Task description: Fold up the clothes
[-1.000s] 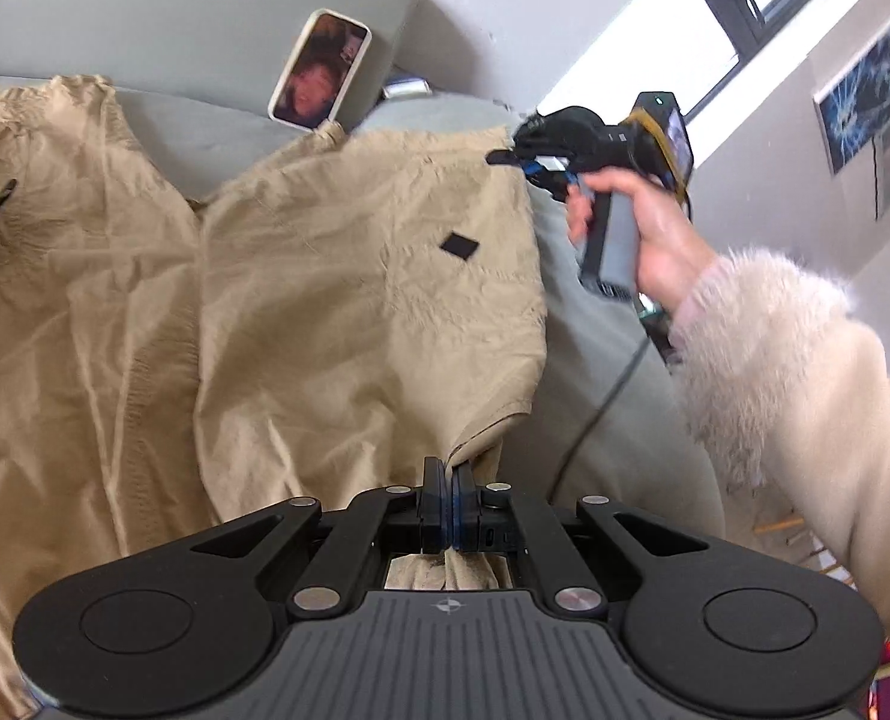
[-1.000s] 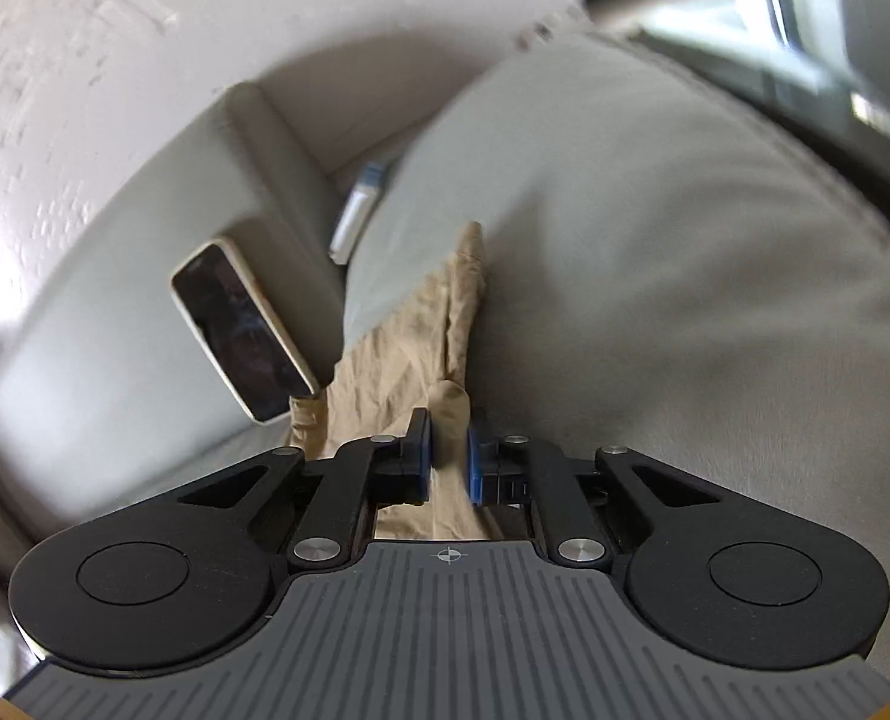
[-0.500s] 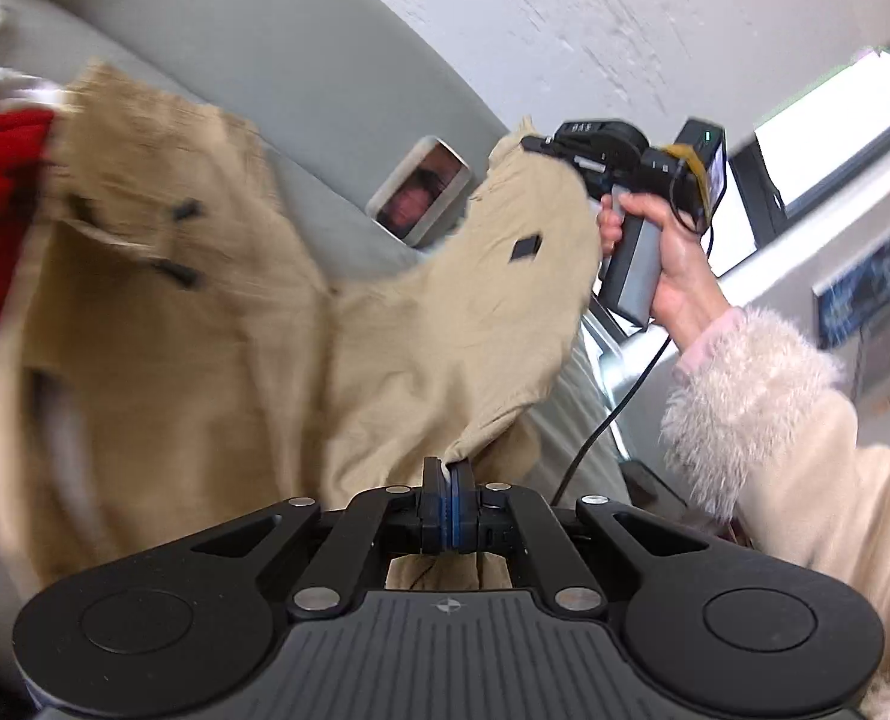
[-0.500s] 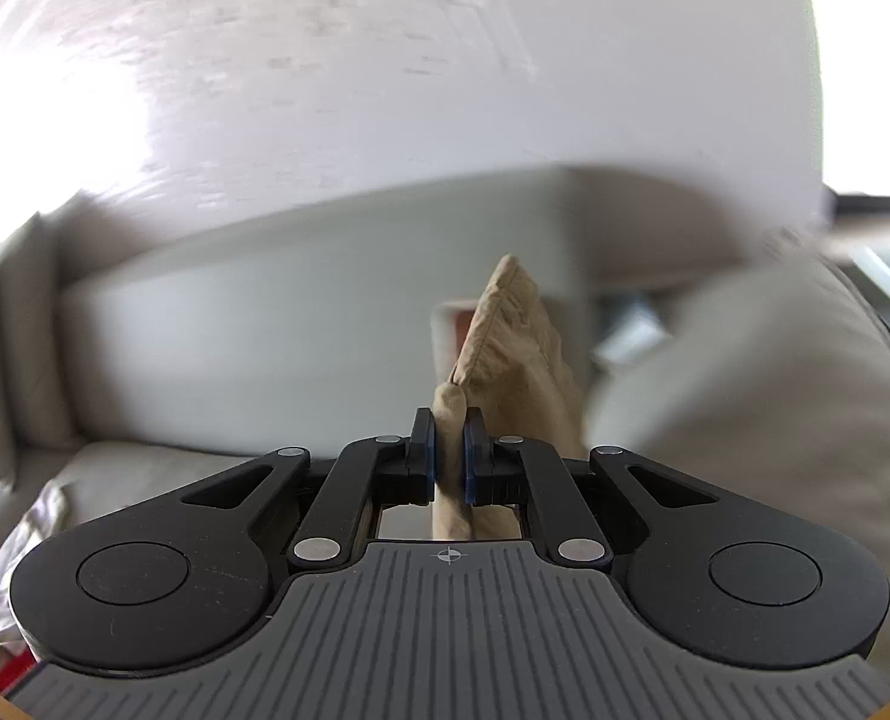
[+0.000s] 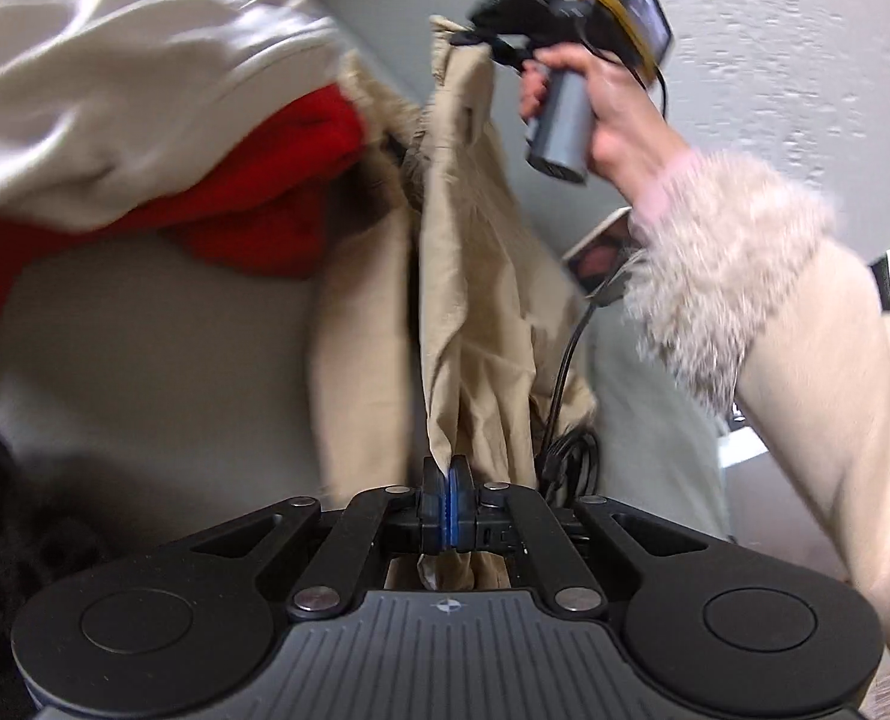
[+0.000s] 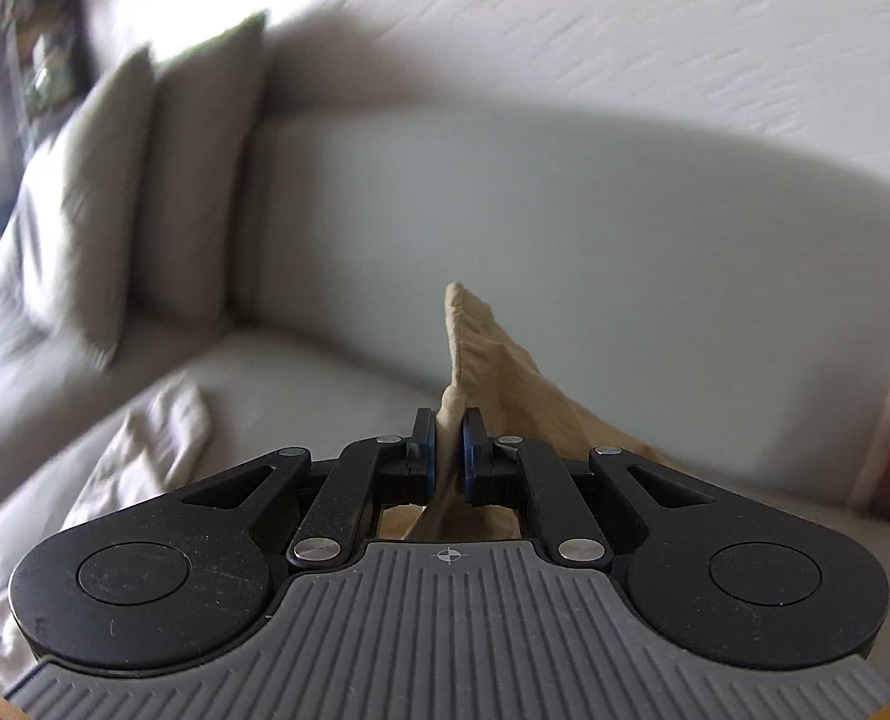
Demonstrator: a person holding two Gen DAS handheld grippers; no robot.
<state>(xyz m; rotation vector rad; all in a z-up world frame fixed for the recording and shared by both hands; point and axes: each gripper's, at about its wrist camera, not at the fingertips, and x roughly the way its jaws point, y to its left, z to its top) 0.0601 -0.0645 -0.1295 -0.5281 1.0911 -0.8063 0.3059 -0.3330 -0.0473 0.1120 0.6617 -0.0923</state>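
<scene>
A tan garment [image 5: 475,276] hangs in the air, stretched between both grippers above the grey sofa. My left gripper [image 5: 446,480] is shut on its lower corner. In the left wrist view the right gripper [image 5: 475,39] is held up high by a hand [image 5: 613,114] in a fluffy cream sleeve and pinches the garment's upper corner. In the right wrist view my right gripper [image 6: 449,441] is shut on a bunched tan garment [image 6: 487,360] corner that sticks up past the pads.
A pile of red cloth [image 5: 252,198] and white cloth [image 5: 114,72] lies at the left. A phone [image 5: 601,252] leans on the sofa back [image 6: 535,228]. Grey cushions [image 6: 144,180] stand at the far end, and a white cloth [image 6: 144,450] lies on the seat. A black cable [image 5: 565,372] hangs down.
Both grippers have lifted the tan garment off the sofa and swung it left, so it now hangs folded lengthwise. The red and white pile has come into the left wrist view.
</scene>
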